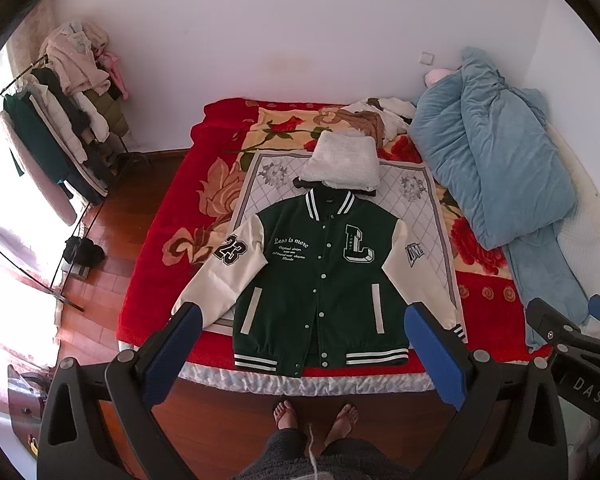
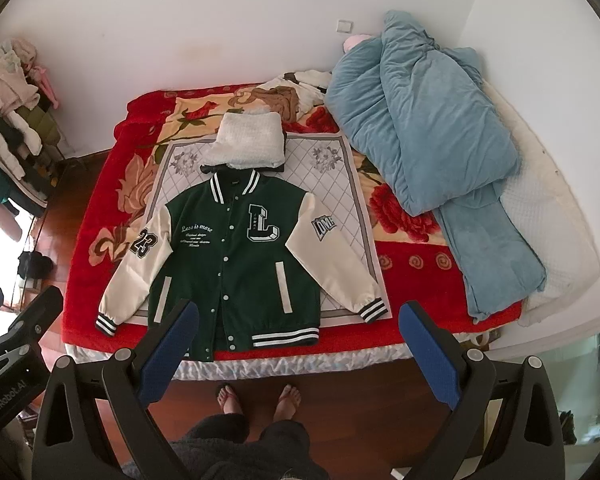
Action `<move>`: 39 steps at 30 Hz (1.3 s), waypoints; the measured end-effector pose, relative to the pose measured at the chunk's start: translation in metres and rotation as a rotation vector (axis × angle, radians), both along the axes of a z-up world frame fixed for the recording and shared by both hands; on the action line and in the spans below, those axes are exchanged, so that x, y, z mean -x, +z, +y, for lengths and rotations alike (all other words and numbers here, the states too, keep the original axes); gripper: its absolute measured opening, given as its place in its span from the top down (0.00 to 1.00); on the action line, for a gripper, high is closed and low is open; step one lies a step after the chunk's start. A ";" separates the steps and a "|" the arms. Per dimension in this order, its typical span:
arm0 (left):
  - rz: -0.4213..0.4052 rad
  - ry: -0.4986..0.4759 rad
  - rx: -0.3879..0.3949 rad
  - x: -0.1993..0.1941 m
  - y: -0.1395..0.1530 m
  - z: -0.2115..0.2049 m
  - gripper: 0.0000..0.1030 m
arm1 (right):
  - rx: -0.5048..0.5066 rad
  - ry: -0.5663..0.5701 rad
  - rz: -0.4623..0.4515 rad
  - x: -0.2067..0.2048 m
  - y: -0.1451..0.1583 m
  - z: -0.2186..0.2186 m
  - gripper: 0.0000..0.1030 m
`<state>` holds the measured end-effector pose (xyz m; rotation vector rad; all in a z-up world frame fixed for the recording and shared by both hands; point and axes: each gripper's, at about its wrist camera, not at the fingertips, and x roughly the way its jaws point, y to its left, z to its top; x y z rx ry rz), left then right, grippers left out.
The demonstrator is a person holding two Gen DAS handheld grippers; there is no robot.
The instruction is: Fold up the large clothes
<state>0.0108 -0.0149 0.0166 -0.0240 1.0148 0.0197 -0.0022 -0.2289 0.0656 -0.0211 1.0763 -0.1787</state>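
A green varsity jacket (image 1: pixel 320 280) with cream sleeves lies flat, front up and snapped shut, on a grey quilted mat (image 1: pixel 432 220) at the near edge of the bed; it also shows in the right wrist view (image 2: pixel 236 256). Its sleeves slant outward and down. My left gripper (image 1: pixel 304 320) is open and empty, held high above the jacket's hem. My right gripper (image 2: pixel 298 316) is open and empty, also high above the hem. The right gripper shows at the right edge of the left wrist view (image 1: pixel 572 312).
A folded white blanket (image 1: pixel 342 162) on a dark garment lies just behind the jacket's collar. A blue duvet (image 1: pixel 496 160) fills the bed's right side. A red floral blanket (image 1: pixel 156 256) covers the bed. A loaded clothes rack (image 1: pixel 60 128) stands left. The person's feet (image 1: pixel 316 416) stand on the wooden floor.
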 end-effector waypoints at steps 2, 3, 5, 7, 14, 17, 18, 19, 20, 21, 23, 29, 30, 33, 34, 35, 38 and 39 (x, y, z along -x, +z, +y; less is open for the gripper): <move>-0.003 -0.001 0.000 -0.003 0.003 -0.003 0.00 | 0.001 0.002 0.000 -0.001 0.000 0.000 0.02; -0.004 -0.002 0.000 -0.002 0.005 -0.001 0.00 | 0.000 0.000 0.000 -0.001 0.000 0.000 0.02; -0.005 -0.003 0.004 -0.005 0.006 0.000 0.00 | 0.002 0.000 0.002 -0.002 0.001 0.000 0.02; -0.006 -0.005 0.004 -0.008 0.009 -0.002 0.00 | 0.000 0.000 0.002 -0.002 0.002 -0.001 0.02; -0.009 -0.004 0.003 -0.004 0.009 -0.002 0.00 | 0.001 0.000 0.000 0.000 0.000 0.001 0.02; -0.008 -0.002 0.005 -0.003 0.007 0.000 0.00 | 0.003 0.001 -0.001 0.001 0.000 0.001 0.02; -0.008 -0.002 0.005 -0.004 0.009 -0.001 0.00 | 0.002 0.002 -0.001 0.001 0.000 0.001 0.02; -0.008 -0.004 0.005 -0.003 0.009 -0.001 0.00 | 0.002 0.003 -0.001 0.001 0.001 0.000 0.02; -0.009 -0.003 0.007 -0.003 0.009 0.000 0.00 | 0.000 0.001 -0.001 0.001 0.001 0.000 0.02; -0.011 -0.002 0.006 -0.002 0.008 0.000 0.00 | -0.001 0.000 -0.001 0.000 0.001 0.000 0.02; -0.010 -0.004 0.008 -0.002 0.007 0.001 0.00 | 0.002 0.001 -0.001 0.000 0.001 0.001 0.02; -0.013 -0.004 0.005 -0.005 0.009 -0.001 0.00 | 0.003 0.001 -0.002 -0.001 0.003 0.001 0.02; -0.013 -0.004 0.005 -0.005 0.009 -0.001 0.00 | 0.000 0.000 -0.003 0.000 0.003 0.000 0.02; -0.016 -0.004 0.003 -0.008 0.013 -0.002 0.00 | 0.000 0.000 -0.004 -0.001 0.003 0.001 0.02; -0.013 -0.005 0.006 -0.007 0.013 -0.001 0.00 | -0.002 0.000 -0.005 -0.001 0.004 0.000 0.02; -0.015 -0.004 0.008 -0.005 0.012 0.000 0.00 | -0.001 0.000 -0.003 -0.001 0.004 0.001 0.02; -0.016 -0.004 0.008 -0.005 0.011 0.001 0.00 | 0.002 0.001 -0.003 -0.001 0.004 0.001 0.02; -0.016 -0.002 0.009 -0.006 0.013 0.000 0.00 | 0.002 0.002 -0.004 -0.001 0.004 0.001 0.02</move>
